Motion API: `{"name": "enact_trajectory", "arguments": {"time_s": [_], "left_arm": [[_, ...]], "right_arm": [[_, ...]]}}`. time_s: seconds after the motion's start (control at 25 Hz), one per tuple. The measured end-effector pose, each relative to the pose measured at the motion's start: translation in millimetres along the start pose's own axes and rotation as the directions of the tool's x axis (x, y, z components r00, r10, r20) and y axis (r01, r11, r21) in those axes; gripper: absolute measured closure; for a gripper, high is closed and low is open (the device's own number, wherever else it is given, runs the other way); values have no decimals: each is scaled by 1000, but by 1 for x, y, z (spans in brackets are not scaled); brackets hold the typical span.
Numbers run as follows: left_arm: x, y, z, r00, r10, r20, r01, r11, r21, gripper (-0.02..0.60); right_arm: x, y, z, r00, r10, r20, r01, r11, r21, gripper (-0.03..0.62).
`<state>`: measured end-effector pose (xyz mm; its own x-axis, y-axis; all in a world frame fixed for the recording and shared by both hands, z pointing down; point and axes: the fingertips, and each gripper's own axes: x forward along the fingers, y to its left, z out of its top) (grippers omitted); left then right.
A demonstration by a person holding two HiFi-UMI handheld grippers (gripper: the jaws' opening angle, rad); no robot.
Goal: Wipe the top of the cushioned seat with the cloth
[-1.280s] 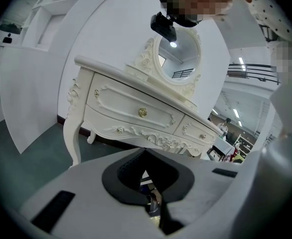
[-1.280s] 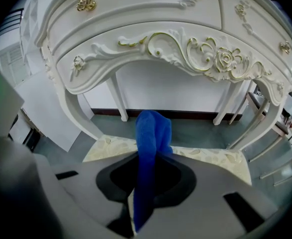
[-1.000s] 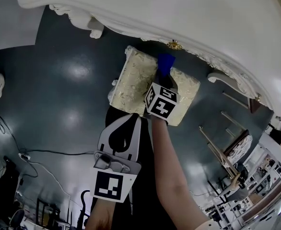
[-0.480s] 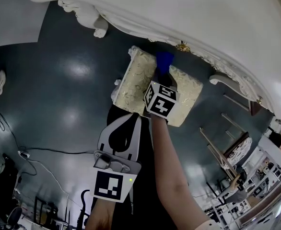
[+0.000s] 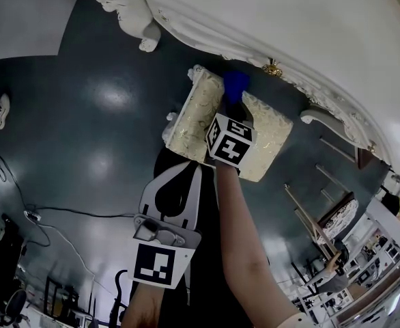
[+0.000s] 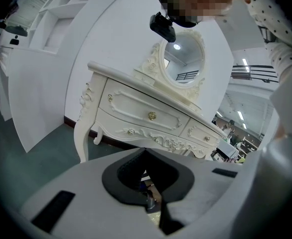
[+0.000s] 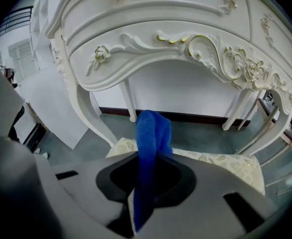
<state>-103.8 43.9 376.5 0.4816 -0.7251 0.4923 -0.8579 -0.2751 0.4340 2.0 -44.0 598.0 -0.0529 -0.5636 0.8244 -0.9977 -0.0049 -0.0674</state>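
Observation:
The cushioned seat (image 5: 194, 118), cream with a floral pattern, stands on the dark floor partly under the white dressing table (image 5: 309, 33). My right gripper (image 5: 234, 108) reaches over the seat's middle near its far edge, shut on a blue cloth (image 5: 235, 86) that sticks out past the jaws. In the right gripper view the cloth (image 7: 151, 143) rises between the jaws of the right gripper (image 7: 145, 188), with the seat (image 7: 230, 166) just beyond. My left gripper (image 5: 185, 176) is held back near the person's body, off the seat. Seen in its own view, the left gripper (image 6: 153, 203) is shut and holds nothing.
The dressing table's carved front (image 7: 186, 44) and legs (image 7: 93, 111) rise close behind the seat. An oval mirror (image 6: 183, 63) tops the table. A cable (image 5: 50, 217) trails across the glossy floor at the left. Furniture (image 5: 336, 214) stands at the right.
The head view has drifted, so seat and table sit a little further right. The right gripper with the cloth has slid slightly left over the seat's far edge. The left gripper has not moved.

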Motion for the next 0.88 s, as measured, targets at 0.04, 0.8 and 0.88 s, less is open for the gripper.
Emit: {"name": "enact_trajectory", "arguments": {"time_s": [0.04, 0.8, 0.88], "left_arm": [[-1, 1, 0, 1000, 3, 2, -3, 1000, -2, 583], [-11, 16, 2, 999, 32, 17, -32, 999, -15, 583], [-12, 17, 2, 999, 33, 19, -32, 999, -17, 583]], "right_arm": [[0, 1, 0, 1000, 0, 1, 0, 1000, -2, 530], [6, 30, 5, 999, 33, 9, -33, 998, -49, 530], [7, 31, 6, 999, 35, 9, -35, 998, -53, 530]]}}
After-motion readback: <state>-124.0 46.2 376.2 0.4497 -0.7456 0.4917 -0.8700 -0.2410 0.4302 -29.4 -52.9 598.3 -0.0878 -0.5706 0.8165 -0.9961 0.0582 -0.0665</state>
